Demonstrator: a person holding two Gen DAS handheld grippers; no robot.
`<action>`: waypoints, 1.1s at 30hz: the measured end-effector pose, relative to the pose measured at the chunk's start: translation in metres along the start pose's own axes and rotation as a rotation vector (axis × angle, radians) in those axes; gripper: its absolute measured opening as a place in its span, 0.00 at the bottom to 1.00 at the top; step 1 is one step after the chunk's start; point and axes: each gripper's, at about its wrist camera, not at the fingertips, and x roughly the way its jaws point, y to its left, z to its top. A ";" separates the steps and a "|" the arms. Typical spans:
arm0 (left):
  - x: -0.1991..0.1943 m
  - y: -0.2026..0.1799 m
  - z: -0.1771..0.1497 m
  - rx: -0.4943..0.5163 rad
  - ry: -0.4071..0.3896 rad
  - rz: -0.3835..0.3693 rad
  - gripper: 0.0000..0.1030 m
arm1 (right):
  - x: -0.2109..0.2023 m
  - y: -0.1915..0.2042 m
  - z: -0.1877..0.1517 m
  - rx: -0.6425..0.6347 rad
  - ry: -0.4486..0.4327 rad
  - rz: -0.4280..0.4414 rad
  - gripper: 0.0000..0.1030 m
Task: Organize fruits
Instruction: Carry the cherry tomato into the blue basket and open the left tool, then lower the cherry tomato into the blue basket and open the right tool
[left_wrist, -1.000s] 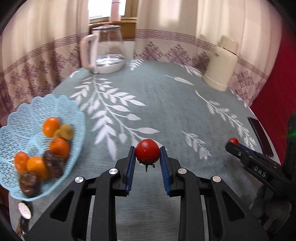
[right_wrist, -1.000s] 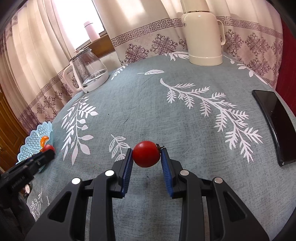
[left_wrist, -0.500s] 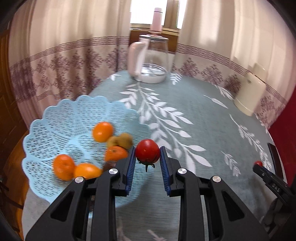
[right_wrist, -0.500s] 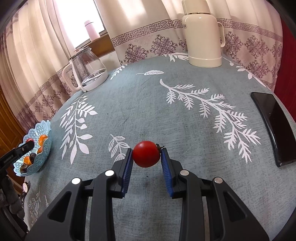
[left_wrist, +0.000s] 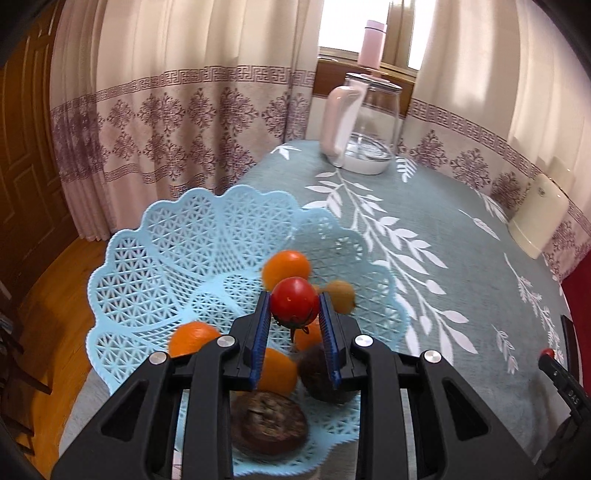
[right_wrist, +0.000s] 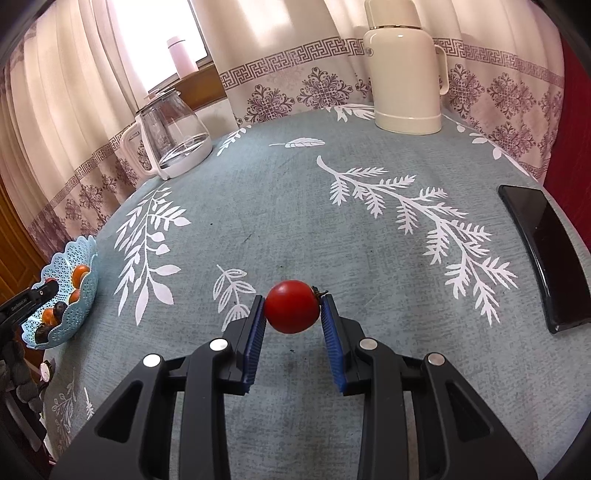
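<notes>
Teal tablecloth (right_wrist: 295, 206), one blue basket (left_wrist: 155, 266), two tools (left_wrist: 294, 314) (right_wrist: 291, 314) each pinching one tomato (left_wrist: 294, 301) (right_wrist: 293, 311)

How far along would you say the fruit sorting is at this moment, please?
Done: several orange fruits and dark brown fruits already lie in the light blue lattice plastic basket. In hand: the left gripper holds a red tomato above the basket, not yet released. Left: the right gripper grips a second red tomato over the leaf-patterned tablecloth, far from the basket.
</notes>
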 end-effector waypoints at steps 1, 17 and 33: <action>0.000 0.003 0.000 -0.006 -0.001 0.001 0.30 | 0.000 0.000 0.000 -0.001 0.000 -0.001 0.30; -0.029 0.050 0.012 -0.097 -0.076 0.040 0.57 | -0.002 0.045 0.002 -0.078 0.005 0.054 0.30; -0.062 0.079 0.025 -0.176 -0.156 0.050 0.79 | -0.002 0.178 0.011 -0.295 -0.006 0.241 0.30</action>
